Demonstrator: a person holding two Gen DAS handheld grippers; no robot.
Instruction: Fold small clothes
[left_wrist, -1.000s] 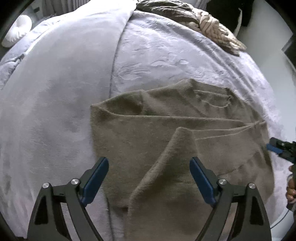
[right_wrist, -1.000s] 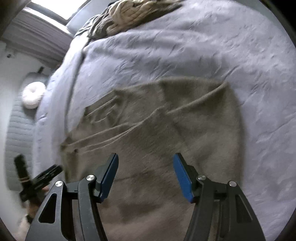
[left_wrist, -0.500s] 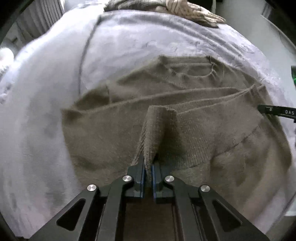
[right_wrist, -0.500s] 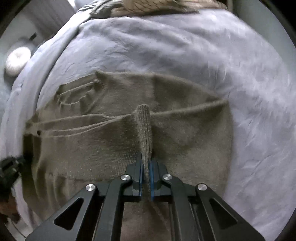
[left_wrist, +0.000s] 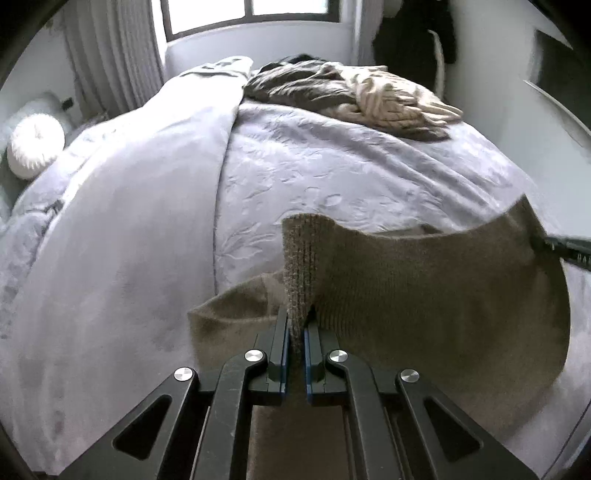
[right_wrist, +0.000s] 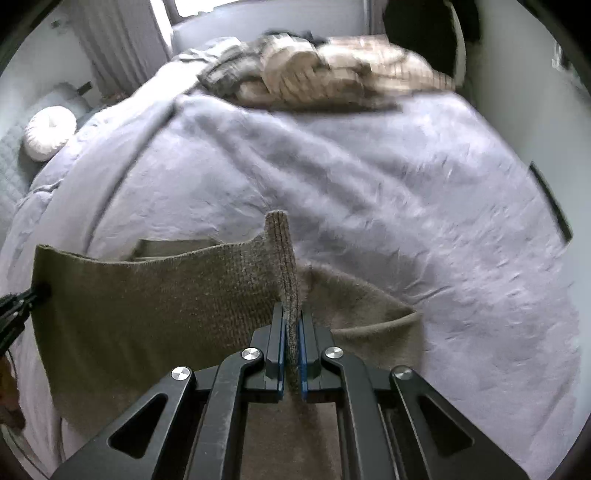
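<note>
An olive-brown knitted sweater (left_wrist: 424, 302) hangs lifted above the lilac bed, stretched between both grippers. My left gripper (left_wrist: 295, 332) is shut on the ribbed hem at its left corner, a pinch of knit standing up between the pads. In the right wrist view my right gripper (right_wrist: 293, 325) is shut on the other corner of the sweater (right_wrist: 147, 310). The far edge of each view shows the other gripper's tip at the cloth: the right gripper (left_wrist: 565, 251) and the left gripper (right_wrist: 14, 306). The sweater's lower part is hidden behind the raised hem.
A pile of unfolded clothes (left_wrist: 354, 96) lies at the far end of the bed. The lilac bedspread (left_wrist: 332, 170) and a smoother blanket (left_wrist: 129, 221) cover it. A round white cushion (left_wrist: 33, 147) sits at the left. Window and curtain stand behind.
Both grippers went from open over the flat sweater to shut on its hem, then rose and tilted up, lifting the hem off the bed and stretching it between them.
</note>
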